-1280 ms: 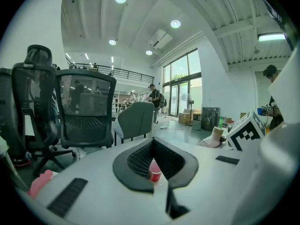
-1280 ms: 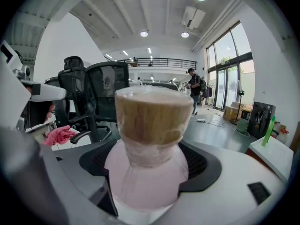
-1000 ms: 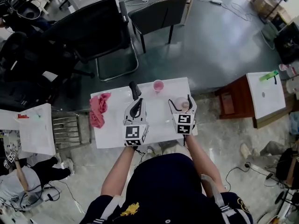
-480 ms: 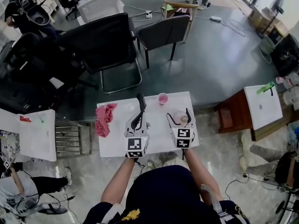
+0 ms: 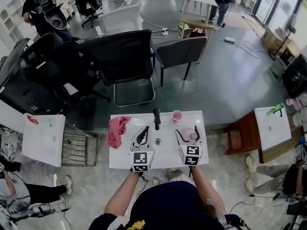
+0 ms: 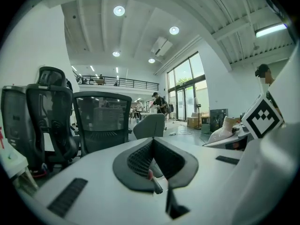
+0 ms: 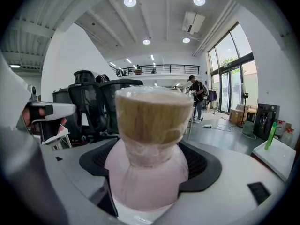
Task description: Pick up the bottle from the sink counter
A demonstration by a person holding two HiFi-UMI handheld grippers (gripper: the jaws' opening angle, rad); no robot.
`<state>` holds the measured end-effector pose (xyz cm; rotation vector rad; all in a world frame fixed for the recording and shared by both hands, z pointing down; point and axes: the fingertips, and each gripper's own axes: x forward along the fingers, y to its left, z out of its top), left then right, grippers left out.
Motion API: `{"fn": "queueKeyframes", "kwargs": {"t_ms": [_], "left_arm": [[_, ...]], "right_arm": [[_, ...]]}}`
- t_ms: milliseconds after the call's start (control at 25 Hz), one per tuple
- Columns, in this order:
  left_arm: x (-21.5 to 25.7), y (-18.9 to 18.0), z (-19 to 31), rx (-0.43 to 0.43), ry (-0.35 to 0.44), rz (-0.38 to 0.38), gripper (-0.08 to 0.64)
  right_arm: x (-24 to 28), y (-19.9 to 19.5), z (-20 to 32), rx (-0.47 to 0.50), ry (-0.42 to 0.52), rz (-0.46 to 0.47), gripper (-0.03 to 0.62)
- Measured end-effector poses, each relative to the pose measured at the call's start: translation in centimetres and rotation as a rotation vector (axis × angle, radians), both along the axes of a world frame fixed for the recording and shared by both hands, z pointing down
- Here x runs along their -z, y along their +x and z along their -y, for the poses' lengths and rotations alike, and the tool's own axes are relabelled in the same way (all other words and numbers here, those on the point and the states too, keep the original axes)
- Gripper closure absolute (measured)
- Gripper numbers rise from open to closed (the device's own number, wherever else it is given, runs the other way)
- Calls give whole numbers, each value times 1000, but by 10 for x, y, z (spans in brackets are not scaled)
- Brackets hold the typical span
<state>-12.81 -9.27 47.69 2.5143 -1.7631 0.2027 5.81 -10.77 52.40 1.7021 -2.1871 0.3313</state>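
Observation:
The bottle (image 7: 147, 144) is pale pink with a tan cap wrapped in clear film. It stands upright between the jaws of my right gripper (image 5: 188, 134), which is shut on its body. In the head view the bottle (image 5: 192, 136) shows over the right part of the white sink counter (image 5: 165, 153). My left gripper (image 5: 142, 137) hovers over the counter's middle, near the black faucet (image 5: 156, 118). Its jaws are shut with nothing between them, as the left gripper view (image 6: 153, 146) shows.
A pink cloth (image 5: 116, 130) hangs over the counter's left edge. A pink cup (image 5: 177, 115) stands at the far edge right of the faucet. Black office chairs (image 5: 122, 56) and a grey chair (image 5: 181, 51) stand behind the counter. Small white tables (image 5: 42, 139) (image 5: 272, 120) flank it.
The head view has tilted up and pulled back, so the counter looks smaller. Both grippers keep about the same places over it. The right stays shut on the bottle.

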Motion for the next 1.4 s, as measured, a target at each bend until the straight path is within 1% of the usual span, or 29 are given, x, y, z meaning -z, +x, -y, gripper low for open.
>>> {"fn": "queueKeyframes", "kwargs": {"t_ms": [120, 320, 760, 880, 1040, 1400], "left_arm": [[0, -10, -8, 14, -8, 3, 545], [8, -19, -14, 31, 17, 4, 545], [26, -17, -39, 19, 45, 0, 545], [24, -15, -46, 10, 41, 5, 545], [22, -18, -53, 22, 39, 6, 545], [40, -23, -66, 31, 82, 9, 545]], "right_arm": [[9, -8, -8, 15, 8, 14, 160], [26, -14, -12, 39, 43, 28, 160], [50, -28, -38, 78, 72, 47, 160], [58, -33, -47, 91, 79, 54, 160], [67, -40, -57, 113, 98, 68, 160], [84, -53, -68, 145, 121, 81, 160]]}}
